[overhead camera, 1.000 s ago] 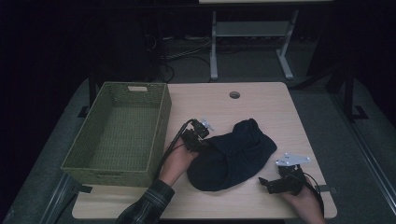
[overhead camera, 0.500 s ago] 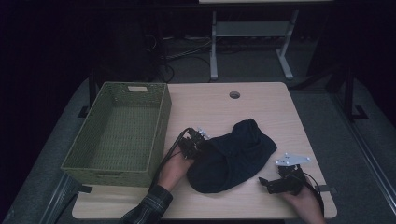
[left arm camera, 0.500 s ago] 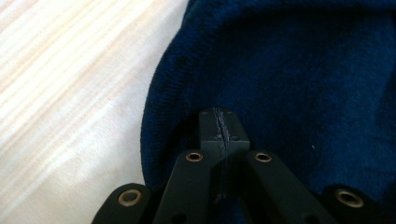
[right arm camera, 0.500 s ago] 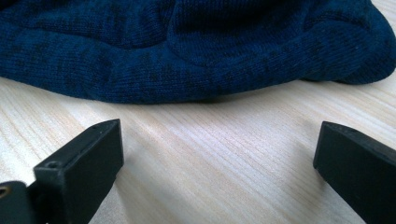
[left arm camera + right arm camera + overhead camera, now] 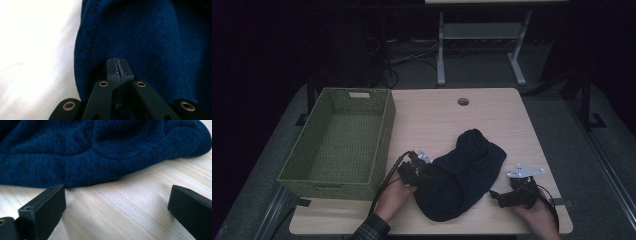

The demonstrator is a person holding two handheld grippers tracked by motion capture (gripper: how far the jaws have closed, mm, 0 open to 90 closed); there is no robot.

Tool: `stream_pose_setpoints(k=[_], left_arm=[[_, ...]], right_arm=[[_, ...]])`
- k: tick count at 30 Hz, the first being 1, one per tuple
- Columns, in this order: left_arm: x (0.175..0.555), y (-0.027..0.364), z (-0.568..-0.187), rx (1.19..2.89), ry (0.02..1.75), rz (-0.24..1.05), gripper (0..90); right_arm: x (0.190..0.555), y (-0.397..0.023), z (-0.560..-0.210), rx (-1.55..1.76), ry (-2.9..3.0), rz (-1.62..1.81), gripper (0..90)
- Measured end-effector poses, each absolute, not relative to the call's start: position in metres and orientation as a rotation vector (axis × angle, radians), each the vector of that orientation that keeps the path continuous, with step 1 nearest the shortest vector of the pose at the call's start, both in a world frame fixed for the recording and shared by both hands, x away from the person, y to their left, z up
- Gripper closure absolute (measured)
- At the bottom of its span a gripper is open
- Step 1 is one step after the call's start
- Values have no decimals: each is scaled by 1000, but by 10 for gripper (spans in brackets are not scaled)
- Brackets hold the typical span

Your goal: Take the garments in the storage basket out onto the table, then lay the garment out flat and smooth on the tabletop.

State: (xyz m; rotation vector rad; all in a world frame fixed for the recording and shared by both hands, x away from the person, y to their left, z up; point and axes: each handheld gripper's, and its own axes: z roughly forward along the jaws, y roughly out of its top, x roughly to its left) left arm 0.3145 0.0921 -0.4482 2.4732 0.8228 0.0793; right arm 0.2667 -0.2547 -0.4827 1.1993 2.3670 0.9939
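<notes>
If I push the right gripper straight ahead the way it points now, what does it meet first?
Most likely the hem of the dark blue knitted garment. The right gripper has its jaws open just above bare table, and the cloth's edge lies straight ahead across its line; the gap looks short, though depth is hard to judge.

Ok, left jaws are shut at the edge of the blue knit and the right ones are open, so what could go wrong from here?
The left gripper may pinch only a thin edge of the knit garment, so the cloth could slip out on a lift. The right gripper stands open just short of the hem, so one-sided lifting would let the garment sag and possibly snag the basket rim.
</notes>
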Motion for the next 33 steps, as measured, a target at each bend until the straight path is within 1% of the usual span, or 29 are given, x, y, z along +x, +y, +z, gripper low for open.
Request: stream_pose_setpoints(k=[4, 6, 9, 11, 12, 13, 14, 16, 17, 19, 20, 23, 24, 25, 27, 29, 32, 33], left_arm=[[310, 98, -451, 2428, 829, 46, 887], [310, 100, -452, 2415, 827, 46, 887], [309, 100, -452, 2418, 820, 60, 888], [307, 99, -452, 2429, 809, 69, 888], [307, 98, -452, 2427, 809, 80, 888], [307, 98, -452, 2431, 806, 86, 888], [306, 97, -451, 2432, 804, 89, 888], [306, 97, -452, 2432, 803, 90, 889], [306, 98, -452, 2430, 804, 89, 889], [306, 98, -452, 2427, 805, 86, 890], [306, 98, -452, 2425, 805, 83, 890], [307, 98, -452, 2430, 806, 86, 891], [307, 98, -452, 2430, 807, 87, 893], [307, 98, -452, 2430, 807, 88, 896], [307, 98, -452, 2430, 806, 85, 896], [307, 98, -452, 2428, 808, 80, 897], [307, 98, -452, 2429, 808, 79, 898], [307, 98, -452, 2428, 809, 79, 899]], right_arm=[[268, -256, -482, 1204, 2377, 986, 22], [269, -257, -478, 1211, 2390, 994, 76], [272, -259, -469, 1214, 2372, 1016, 94], [275, -260, -462, 1209, 2358, 1033, 135], [278, -261, -456, 1206, 2346, 1055, 137], [284, -261, -449, 1206, 2340, 1063, 153], [284, -261, -449, 1206, 2340, 1063, 153], [298, -259, -438, 1197, 2330, 1080, 181], [298, -259, -438, 1197, 2330, 1080, 181], [315, -259, -434, 1198, 2328, 1070, 220], [315, -259, -434, 1198, 2328, 1070, 220], [332, -261, -434, 1220, 2320, 1060, 249], [337, -262, -435, 1236, 2317, 1046, 264], [348, -264, -436, 1239, 2317, 1040, 322], [353, -264, -438, 1261, 2315, 1039, 336], [360, -266, -441, 1285, 2331, 1023, 388], [369, -268, -449, 1297, 2362, 986, 439], [370, -269, -451, 1299, 2372, 987, 479]])
